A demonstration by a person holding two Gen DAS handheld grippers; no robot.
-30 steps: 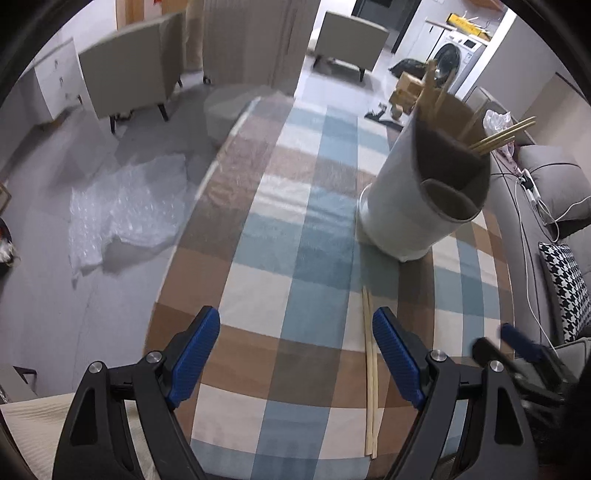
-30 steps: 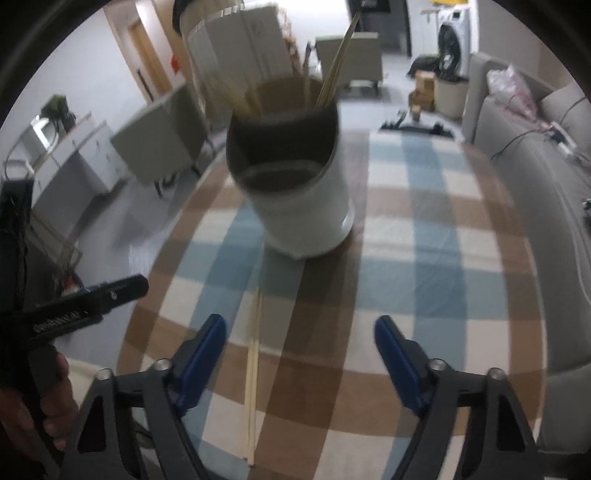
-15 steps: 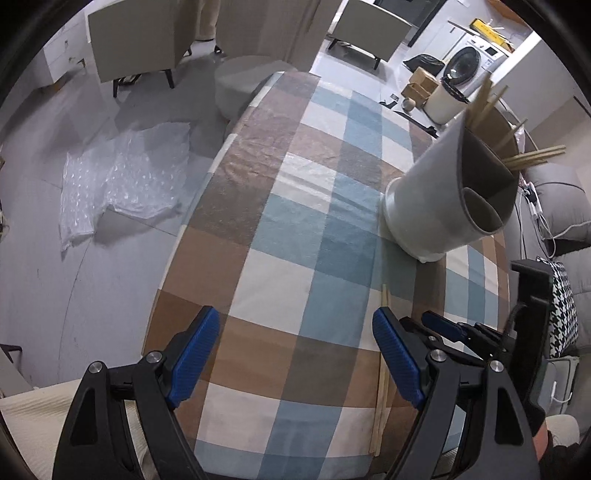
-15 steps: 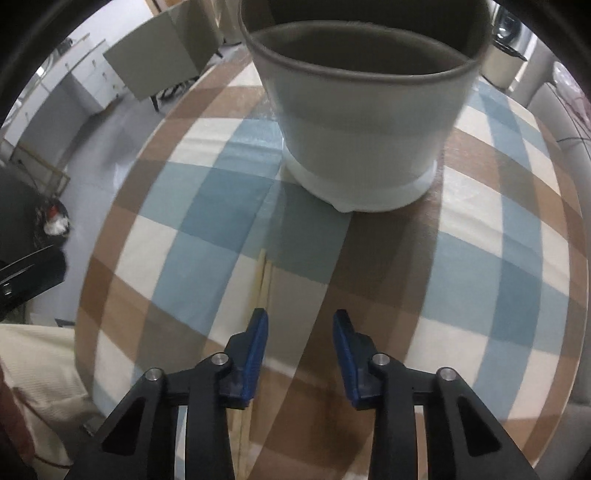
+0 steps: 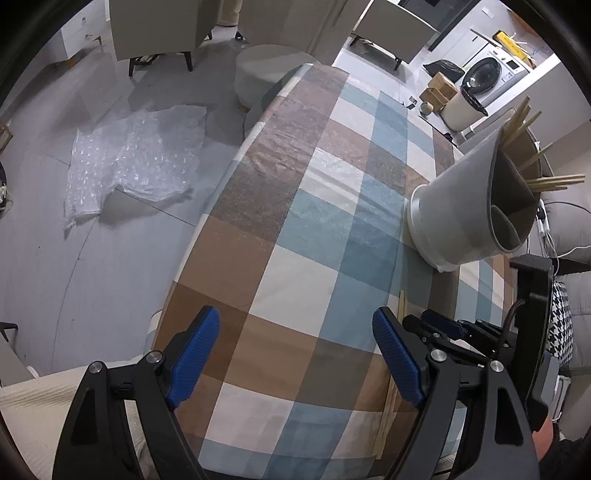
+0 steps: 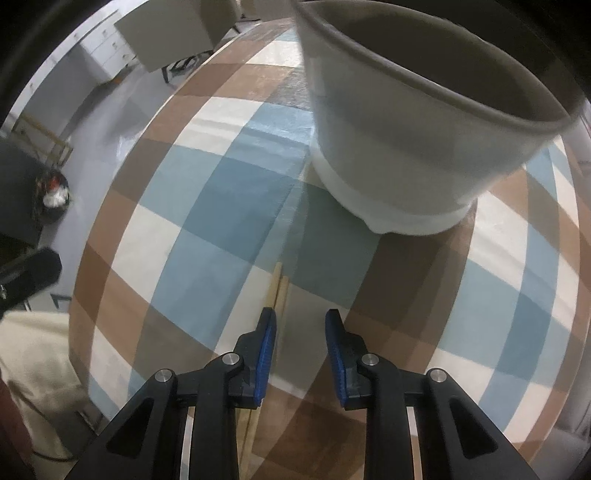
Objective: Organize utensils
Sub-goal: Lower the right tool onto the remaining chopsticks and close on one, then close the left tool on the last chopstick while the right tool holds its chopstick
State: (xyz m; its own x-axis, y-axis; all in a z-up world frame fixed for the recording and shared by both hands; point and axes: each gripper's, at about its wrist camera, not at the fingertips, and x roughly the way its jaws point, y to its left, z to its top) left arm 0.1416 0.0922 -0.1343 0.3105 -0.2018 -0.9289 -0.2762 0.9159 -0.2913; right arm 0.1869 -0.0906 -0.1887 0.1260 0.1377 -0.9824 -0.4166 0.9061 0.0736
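A pair of pale wooden chopsticks lies on the checked tablecloth, just in front of a grey divided utensil holder. Several more chopsticks stand in the holder. My right gripper points down low over the pair, and its jaws are closing to a narrow gap. The chopsticks run under the tip of its left finger, and no pad presses on them. My left gripper hangs wide open and empty above the cloth, left of the chopsticks.
The table's left edge drops to a grey floor with a sheet of bubble wrap. A round stool and an armchair stand beyond. A sofa with a houndstooth cushion lies to the right. Cream cloth sits at the near edge.
My right gripper came down close to the table by the chopsticks and its jaws narrowed from wide apart to a small gap. The left gripper shifted a little and stayed wide open.
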